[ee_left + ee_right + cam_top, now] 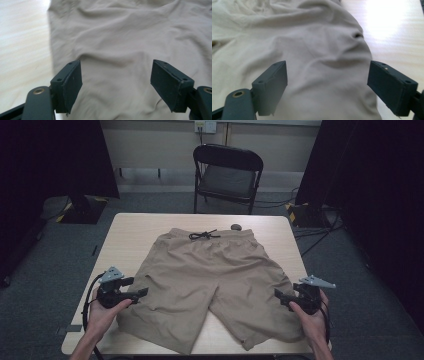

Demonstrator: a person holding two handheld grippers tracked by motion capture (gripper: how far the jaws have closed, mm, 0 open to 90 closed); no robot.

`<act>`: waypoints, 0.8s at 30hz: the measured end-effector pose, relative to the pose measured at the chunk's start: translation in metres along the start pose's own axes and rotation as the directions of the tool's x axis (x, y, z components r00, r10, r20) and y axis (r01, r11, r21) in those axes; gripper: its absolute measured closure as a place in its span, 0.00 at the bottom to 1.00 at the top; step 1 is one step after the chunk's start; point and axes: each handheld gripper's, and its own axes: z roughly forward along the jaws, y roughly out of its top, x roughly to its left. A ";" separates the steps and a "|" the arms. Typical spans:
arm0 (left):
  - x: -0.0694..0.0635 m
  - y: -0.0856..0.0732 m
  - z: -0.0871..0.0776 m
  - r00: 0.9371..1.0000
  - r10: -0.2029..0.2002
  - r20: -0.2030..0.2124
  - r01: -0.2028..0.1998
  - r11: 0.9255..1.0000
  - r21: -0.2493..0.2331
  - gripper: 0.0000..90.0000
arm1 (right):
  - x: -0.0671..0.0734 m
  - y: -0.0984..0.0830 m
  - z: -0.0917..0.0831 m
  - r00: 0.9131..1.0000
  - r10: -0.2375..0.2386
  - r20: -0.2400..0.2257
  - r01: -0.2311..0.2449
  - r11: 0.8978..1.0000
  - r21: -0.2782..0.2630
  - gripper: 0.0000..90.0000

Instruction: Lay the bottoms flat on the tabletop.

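A pair of tan shorts (pixel 207 277) lies flat on the light wooden table (pixel 135 230), waistband and black drawstring (pixel 203 235) at the far side, legs toward me. My left gripper (pixel 139 289) hovers open at the outer edge of the left leg, jaws wide apart over the tan cloth (pixel 120 50). My right gripper (pixel 280 298) stands open at the outer edge of the right leg, with the fabric (pixel 319 62) lying between and below its jaws. Neither holds anything.
A small dark round object (pixel 235 226) rests on the table just beyond the waistband. A black folding chair (pixel 227 175) stands behind the table. Dark curtains and cables flank the sides. Bare tabletop shows left (pixel 22 50) and right (pixel 392 32) of the shorts.
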 end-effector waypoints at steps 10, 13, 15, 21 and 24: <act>0.029 -0.037 -0.015 0.991 -0.092 -0.092 0.096 0.995 0.037 0.31 | -0.021 -0.028 -0.018 0.996 0.055 0.075 -0.057 0.998 0.024 0.17; 0.034 -0.046 -0.017 0.985 -0.118 -0.127 0.125 0.991 0.048 0.31 | -0.026 -0.035 -0.022 0.994 0.053 0.095 -0.056 0.998 0.026 0.17; 0.036 -0.050 -0.018 0.984 -0.108 -0.142 0.118 0.991 0.063 0.31 | -0.028 -0.039 -0.023 0.993 0.058 0.106 -0.062 0.997 0.038 0.17; 0.033 -0.056 -0.011 0.981 -0.072 -0.177 0.092 0.990 0.106 0.30 | -0.033 -0.050 -0.022 0.989 0.069 0.134 -0.078 0.995 0.057 0.17; 0.030 -0.058 -0.008 0.979 -0.044 -0.197 0.064 0.993 0.097 0.28 | -0.034 -0.053 -0.021 0.988 0.054 0.146 -0.062 0.997 0.054 0.17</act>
